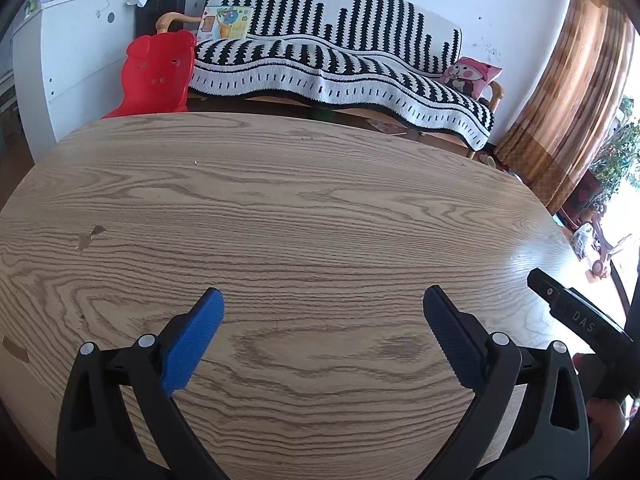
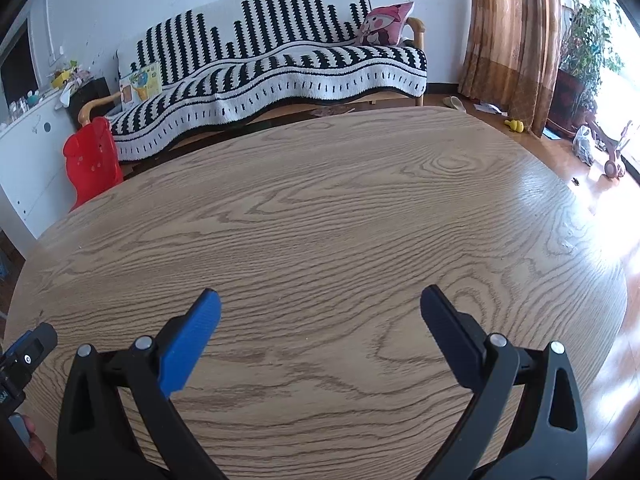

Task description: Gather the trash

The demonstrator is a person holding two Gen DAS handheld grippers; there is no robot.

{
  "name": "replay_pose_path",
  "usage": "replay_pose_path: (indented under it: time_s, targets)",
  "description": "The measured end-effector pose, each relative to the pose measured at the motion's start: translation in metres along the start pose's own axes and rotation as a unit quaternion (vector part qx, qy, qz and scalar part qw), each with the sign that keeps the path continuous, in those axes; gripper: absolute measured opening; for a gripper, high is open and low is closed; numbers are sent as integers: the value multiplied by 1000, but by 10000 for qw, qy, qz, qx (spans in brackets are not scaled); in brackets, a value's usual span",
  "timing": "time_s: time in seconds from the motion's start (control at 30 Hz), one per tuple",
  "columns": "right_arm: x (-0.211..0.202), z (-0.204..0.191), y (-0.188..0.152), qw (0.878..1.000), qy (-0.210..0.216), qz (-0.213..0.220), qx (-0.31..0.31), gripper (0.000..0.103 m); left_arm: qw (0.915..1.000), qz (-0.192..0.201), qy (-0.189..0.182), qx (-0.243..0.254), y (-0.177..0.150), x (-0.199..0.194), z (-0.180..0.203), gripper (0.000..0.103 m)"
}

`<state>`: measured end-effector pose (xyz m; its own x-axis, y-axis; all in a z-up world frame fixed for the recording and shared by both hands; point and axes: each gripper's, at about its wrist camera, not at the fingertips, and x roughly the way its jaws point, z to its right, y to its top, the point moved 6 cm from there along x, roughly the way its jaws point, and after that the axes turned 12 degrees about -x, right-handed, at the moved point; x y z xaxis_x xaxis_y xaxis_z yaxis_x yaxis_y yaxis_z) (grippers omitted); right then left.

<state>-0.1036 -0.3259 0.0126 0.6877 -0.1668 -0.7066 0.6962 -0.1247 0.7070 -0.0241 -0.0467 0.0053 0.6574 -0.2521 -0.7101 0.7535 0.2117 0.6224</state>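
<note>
A wooden table (image 1: 280, 208) with a strong grain fills both wrist views, and I see no trash on it. My left gripper (image 1: 323, 304) hovers over the near part of the table, open, with nothing between its blue pads (image 1: 192, 344). My right gripper (image 2: 320, 302) is open too, over the same table (image 2: 340, 200), and holds nothing. The right gripper's black body (image 1: 576, 312) shows at the right edge of the left wrist view. Part of the left gripper (image 2: 24, 356) shows at the left edge of the right wrist view.
Beyond the table stands a sofa (image 1: 340, 60) under a black-and-white throw, with a pink cushion (image 1: 472, 74) and a picture book (image 1: 226, 24). A red plastic chair (image 1: 156, 76) stands by a white cabinet (image 1: 72, 60). Brown curtains (image 2: 508, 20), plants and small floor items (image 2: 584, 144) are at right.
</note>
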Motion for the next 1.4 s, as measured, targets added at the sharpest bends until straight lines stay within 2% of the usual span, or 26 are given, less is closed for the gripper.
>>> replay_pose_path:
  time_s: [0.87,1.0,1.23,1.4]
  targets:
    - [2,4,-1,10000,-32,-20,37,97,10000,-53,20,-41,-5,0,-1,97]
    - [2,3,-1,10000,-51,-59,11,97,9997,-34,185,-132,-4,-3,-5,97]
    - [3,-3,1,9998,-73,-49,-158,97,9995,-26,199,-251,-3,-7,-7,97]
    - [3,-1,1,9999,-55,-40,-157,97,9994,59,352,-27,-1,-7,-3,97]
